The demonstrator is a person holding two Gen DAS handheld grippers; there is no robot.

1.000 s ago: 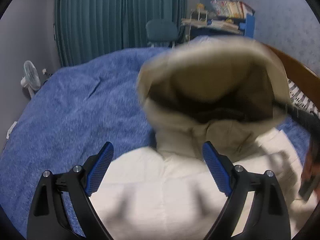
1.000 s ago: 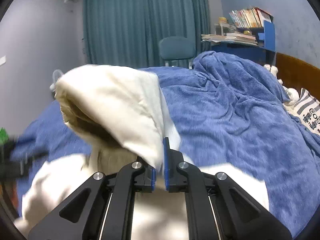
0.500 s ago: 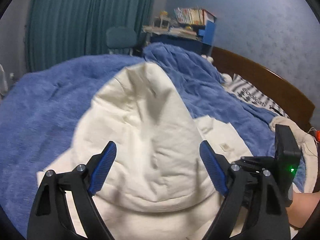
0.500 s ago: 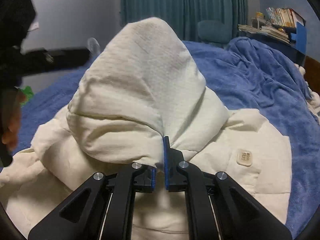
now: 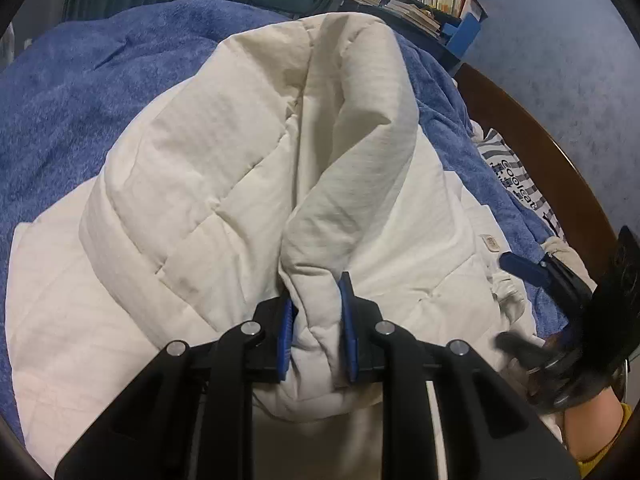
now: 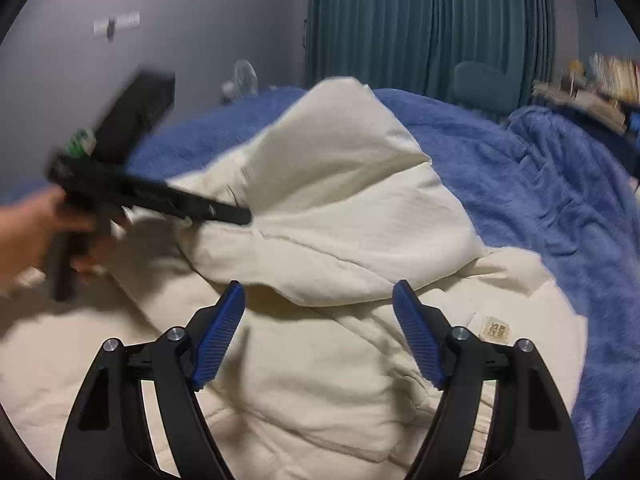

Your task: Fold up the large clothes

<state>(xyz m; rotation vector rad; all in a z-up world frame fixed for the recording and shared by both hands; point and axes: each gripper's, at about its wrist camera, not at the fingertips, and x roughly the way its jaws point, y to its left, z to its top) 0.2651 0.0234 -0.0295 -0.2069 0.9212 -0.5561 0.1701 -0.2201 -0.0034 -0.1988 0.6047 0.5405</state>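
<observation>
While the cream quilted jacket (image 5: 248,168) is lying on the blue blanket (image 5: 72,92), its hood is bunching upward.
Left gripper (image 5: 316,320), jaws just closing, is pinching a hood fold; right gripper (image 6: 320,332), jaws just opening, is hovering released, touching nothing.

The right gripper (image 6: 318,336) sits at six o'clock, its blue pads apart, the jaws having just been opening; nothing is pinched between them, only the cream jacket (image 6: 304,392) lying beneath. The jacket's hood (image 6: 340,208) rises at centre toward twelve. At nine o'clock a hand (image 6: 28,236) holds the blurred left gripper (image 6: 240,216), whose tip meets the hood's left edge. A blue blanket (image 6: 540,200) spreads from ten round to four. Teal curtains (image 6: 432,24) hang at twelve, a chair (image 6: 486,88) at two.
</observation>
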